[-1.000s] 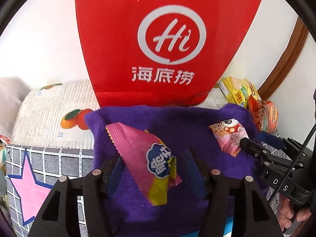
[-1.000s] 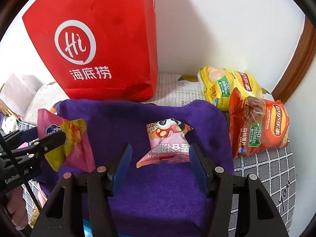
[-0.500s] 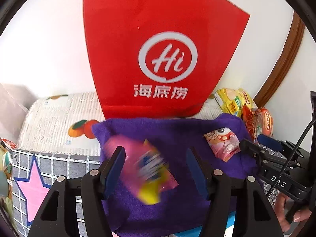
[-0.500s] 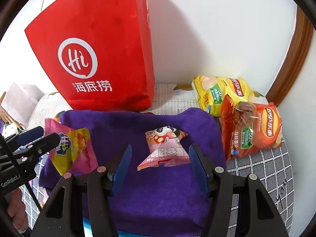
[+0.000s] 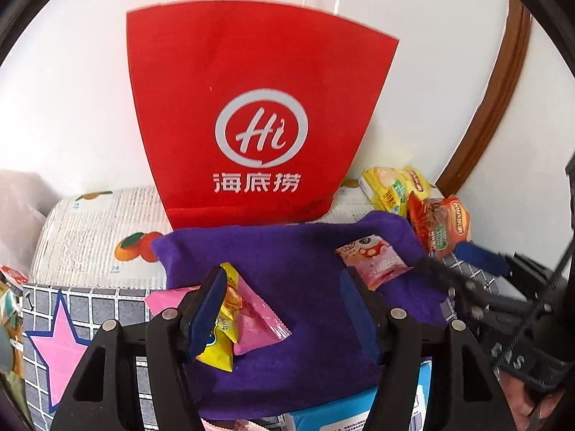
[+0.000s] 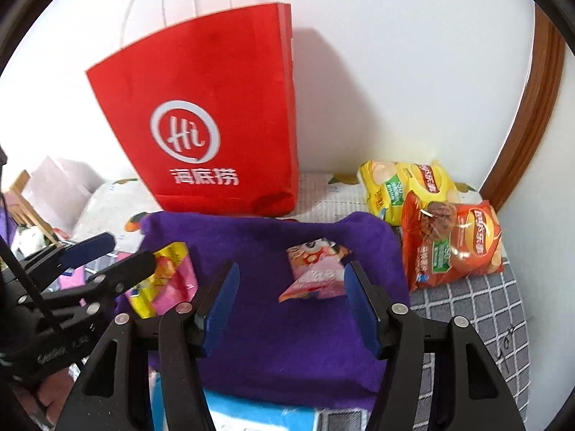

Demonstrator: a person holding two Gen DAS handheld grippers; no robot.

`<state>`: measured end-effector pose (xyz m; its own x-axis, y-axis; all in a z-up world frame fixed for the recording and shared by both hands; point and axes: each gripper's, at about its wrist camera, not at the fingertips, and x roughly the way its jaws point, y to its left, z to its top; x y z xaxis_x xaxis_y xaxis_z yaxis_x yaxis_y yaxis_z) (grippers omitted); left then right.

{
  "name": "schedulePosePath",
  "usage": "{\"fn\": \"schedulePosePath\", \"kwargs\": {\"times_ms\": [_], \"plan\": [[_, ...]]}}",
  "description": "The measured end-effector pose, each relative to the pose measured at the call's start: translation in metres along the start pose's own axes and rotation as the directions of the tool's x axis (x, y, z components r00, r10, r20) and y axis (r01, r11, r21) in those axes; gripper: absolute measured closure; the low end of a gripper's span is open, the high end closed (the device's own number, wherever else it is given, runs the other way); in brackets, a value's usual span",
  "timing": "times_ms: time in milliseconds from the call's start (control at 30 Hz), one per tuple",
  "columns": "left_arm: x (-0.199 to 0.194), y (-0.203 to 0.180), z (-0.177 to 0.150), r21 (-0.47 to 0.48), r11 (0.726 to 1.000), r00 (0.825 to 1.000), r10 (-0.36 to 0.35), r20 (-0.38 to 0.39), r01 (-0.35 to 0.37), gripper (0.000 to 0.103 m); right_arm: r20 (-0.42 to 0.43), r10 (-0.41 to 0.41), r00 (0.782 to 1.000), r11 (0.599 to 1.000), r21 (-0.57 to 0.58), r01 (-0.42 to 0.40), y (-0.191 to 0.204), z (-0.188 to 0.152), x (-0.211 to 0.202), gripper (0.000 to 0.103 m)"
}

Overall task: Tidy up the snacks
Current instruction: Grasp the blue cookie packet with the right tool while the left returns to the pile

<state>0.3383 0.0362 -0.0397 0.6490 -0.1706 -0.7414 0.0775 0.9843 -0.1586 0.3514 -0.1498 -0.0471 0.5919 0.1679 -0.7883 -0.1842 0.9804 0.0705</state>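
A pink and yellow snack packet [image 5: 248, 319] lies on the left part of a purple towel [image 5: 298, 251], against my left gripper's left finger [image 5: 205, 309]. My left gripper [image 5: 284, 309] is open and holds nothing. The packet also shows in the right wrist view [image 6: 165, 280], beside the left gripper [image 6: 104, 258]. A pink cartoon snack packet [image 6: 316, 269] lies mid-towel [image 6: 269, 323], just ahead of my open, empty right gripper [image 6: 291, 305]. It also shows in the left wrist view [image 5: 373, 258]. A red paper bag [image 6: 205, 115] stands upright behind the towel against the wall.
A yellow chip bag [image 6: 402, 186] and an orange chip bag [image 6: 452, 240] lie at the right by a wooden door frame [image 6: 532, 115]. A grey checked cover with a pink star [image 5: 61, 352] lies left. A blue pack [image 6: 251, 413] sits under the towel's near edge.
The pink and yellow packet has dropped from between my left fingers onto the towel's left side. Both grippers have pulled back and up, so the whole red bag shows.
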Motion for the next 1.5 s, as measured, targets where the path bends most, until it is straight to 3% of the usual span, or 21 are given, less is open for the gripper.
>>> {"fn": "schedulePosePath", "kwargs": {"times_ms": [200,333,500,700,933,1167,1333,1500], "plan": [[-0.014,-0.002,0.0,-0.016,1.0,1.0,-0.011,0.005,0.011,0.04,-0.027,-0.038,0.999,0.999,0.005,0.039,-0.008,-0.023,-0.023,0.04],[-0.034,-0.013,-0.001,0.014,1.0,0.999,-0.012,0.044,0.011,0.04,-0.051,-0.039,0.998,0.998,0.055,0.042,-0.027,-0.054,-0.05,0.04],[-0.059,-0.03,-0.006,0.047,0.999,0.997,-0.026,0.075,0.023,0.04,-0.033,-0.097,0.995,0.99,0.104,0.1,-0.049,-0.097,-0.092,0.04],[-0.084,-0.044,-0.03,0.06,0.998,0.998,-0.032,0.054,0.028,0.04,-0.031,-0.095,0.995,0.978,0.181,0.099,-0.07,-0.139,-0.122,0.039],[-0.112,-0.033,-0.078,0.06,0.998,0.998,0.016,0.054,-0.019,0.04,-0.061,-0.078,0.995,0.976,0.197,0.089,-0.065,-0.184,-0.113,0.039],[-0.104,0.0,-0.139,0.019,0.998,0.997,0.065,-0.032,-0.065,0.04,-0.093,-0.057,0.994,0.975,0.208,0.075,-0.061,-0.218,-0.098,0.039],[-0.091,0.015,-0.168,-0.015,0.998,0.994,0.065,-0.086,-0.066,0.04,-0.11,-0.041,0.993,0.977,0.206,0.063,-0.058,-0.23,-0.088,0.039],[-0.087,0.023,-0.18,-0.033,0.998,0.993,0.045,-0.11,-0.049,0.04,-0.067,-0.005,0.998,0.982,0.189,0.018,-0.052,-0.23,-0.081,0.039]]}}
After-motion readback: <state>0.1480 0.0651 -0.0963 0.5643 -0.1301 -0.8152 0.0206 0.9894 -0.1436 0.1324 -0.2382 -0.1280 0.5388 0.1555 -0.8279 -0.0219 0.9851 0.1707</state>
